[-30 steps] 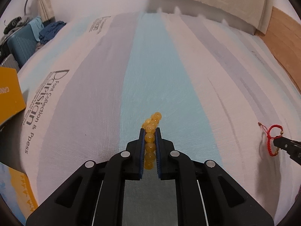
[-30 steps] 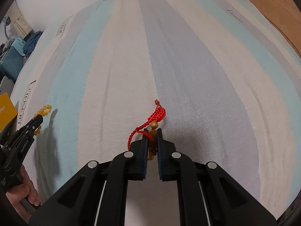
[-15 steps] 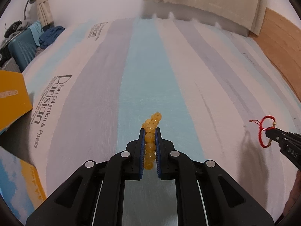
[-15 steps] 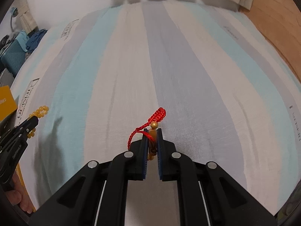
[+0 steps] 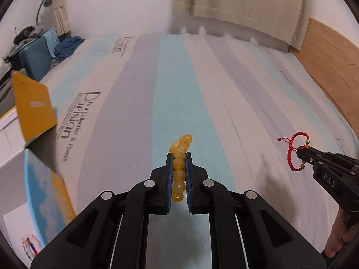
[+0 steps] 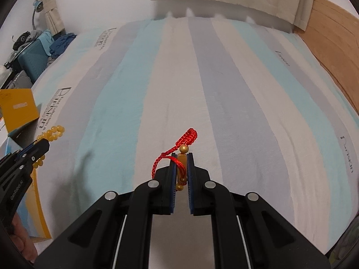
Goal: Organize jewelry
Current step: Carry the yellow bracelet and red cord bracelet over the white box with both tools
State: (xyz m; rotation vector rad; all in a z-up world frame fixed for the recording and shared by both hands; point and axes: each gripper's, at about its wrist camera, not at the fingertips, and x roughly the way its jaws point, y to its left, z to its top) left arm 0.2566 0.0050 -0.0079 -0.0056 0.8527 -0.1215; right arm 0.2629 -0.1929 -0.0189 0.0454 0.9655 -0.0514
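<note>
Both pieces picked up, none stowed yet. Left tool [image 5: 178, 157] clamped on amber bead bracelet [image 5: 179, 168], held above the striped bed [image 5: 224, 103]. Right tool [image 6: 181, 157] pinched on red cord bracelet [image 6: 177, 157], also off the sheet. Left to do, prob.: drop them in the yellow box [image 5: 33, 107] at the bed's left edge.

Striped bedsheet [image 5: 179, 103], beige curtain [image 5: 242, 4]
</note>
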